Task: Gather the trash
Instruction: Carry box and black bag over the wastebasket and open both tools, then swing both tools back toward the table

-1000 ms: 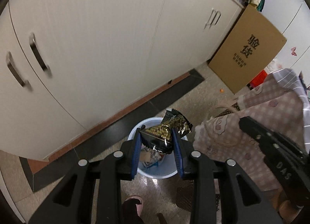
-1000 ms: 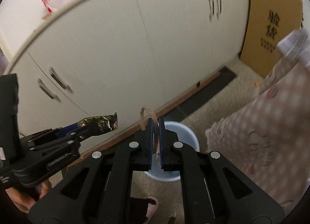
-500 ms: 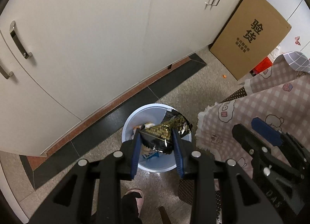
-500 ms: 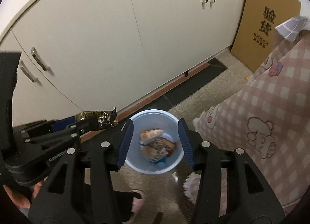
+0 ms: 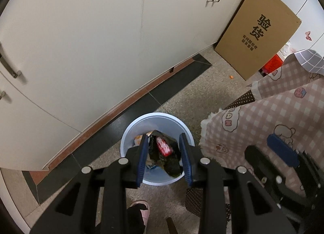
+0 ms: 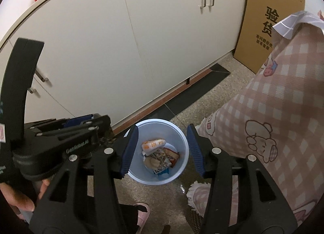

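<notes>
A pale blue trash bin (image 5: 129, 132) stands on the floor by the cabinets; it also shows in the right wrist view (image 6: 182, 165) with several wrappers inside. My left gripper (image 5: 163, 158) is above the bin, its jaws spread, with a dark snack wrapper (image 5: 164, 153) loose between them, tilted over the bin. My right gripper (image 6: 161, 152) is open and empty above the bin. In the right wrist view the left gripper's body (image 6: 60, 142) is at the left with a bit of wrapper (image 6: 110, 135) at its tips.
White cabinet doors (image 5: 91, 41) run along the back. A cardboard box (image 5: 257, 31) leans at the right. A pink checked cloth (image 5: 273, 116) hangs at the right. A pink slipper (image 5: 141, 209) is at the bottom.
My left gripper's jaws have widened and the dark wrapper has turned and slipped downward toward the bin. My right gripper, shut on a brown scrap a second ago, stands open and empty.
</notes>
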Available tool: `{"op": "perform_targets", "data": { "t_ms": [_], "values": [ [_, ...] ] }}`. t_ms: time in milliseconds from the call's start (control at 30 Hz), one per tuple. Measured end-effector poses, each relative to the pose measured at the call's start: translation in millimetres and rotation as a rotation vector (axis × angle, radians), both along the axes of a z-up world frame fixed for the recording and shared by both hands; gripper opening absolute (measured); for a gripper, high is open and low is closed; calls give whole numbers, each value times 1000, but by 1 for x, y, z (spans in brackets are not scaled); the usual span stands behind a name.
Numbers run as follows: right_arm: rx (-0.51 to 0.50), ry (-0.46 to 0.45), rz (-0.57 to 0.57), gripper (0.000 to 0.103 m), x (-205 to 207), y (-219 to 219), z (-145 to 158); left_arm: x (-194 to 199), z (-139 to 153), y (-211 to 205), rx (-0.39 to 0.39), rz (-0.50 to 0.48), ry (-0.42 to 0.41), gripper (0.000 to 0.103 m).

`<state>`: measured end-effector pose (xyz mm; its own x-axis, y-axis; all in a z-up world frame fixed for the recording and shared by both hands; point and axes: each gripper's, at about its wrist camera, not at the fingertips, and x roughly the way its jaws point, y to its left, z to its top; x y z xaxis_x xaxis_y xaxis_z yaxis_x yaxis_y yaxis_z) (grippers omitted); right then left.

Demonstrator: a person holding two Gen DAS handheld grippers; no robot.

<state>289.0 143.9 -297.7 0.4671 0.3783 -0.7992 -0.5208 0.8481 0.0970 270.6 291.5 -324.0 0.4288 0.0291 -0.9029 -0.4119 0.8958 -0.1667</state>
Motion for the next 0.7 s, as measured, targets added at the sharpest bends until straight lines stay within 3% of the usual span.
{"op": "perform_targets", "data": {
  "t_ms": [100,200,500,700],
  "values": [
    [1,2,-6,50,0,-3,0,5,5,-3,-5,-7,-5,35],
    [17,16,-23,50,1,-7,1,4,7,0,-4,8,-7,60],
    [39,25,-11,51,-4,-6,10,-14,18,5,3,34,-16,62],
    [102,33,33,51,-20,1,38,-46,52,14,6,71,-86,63]
  ]
}}
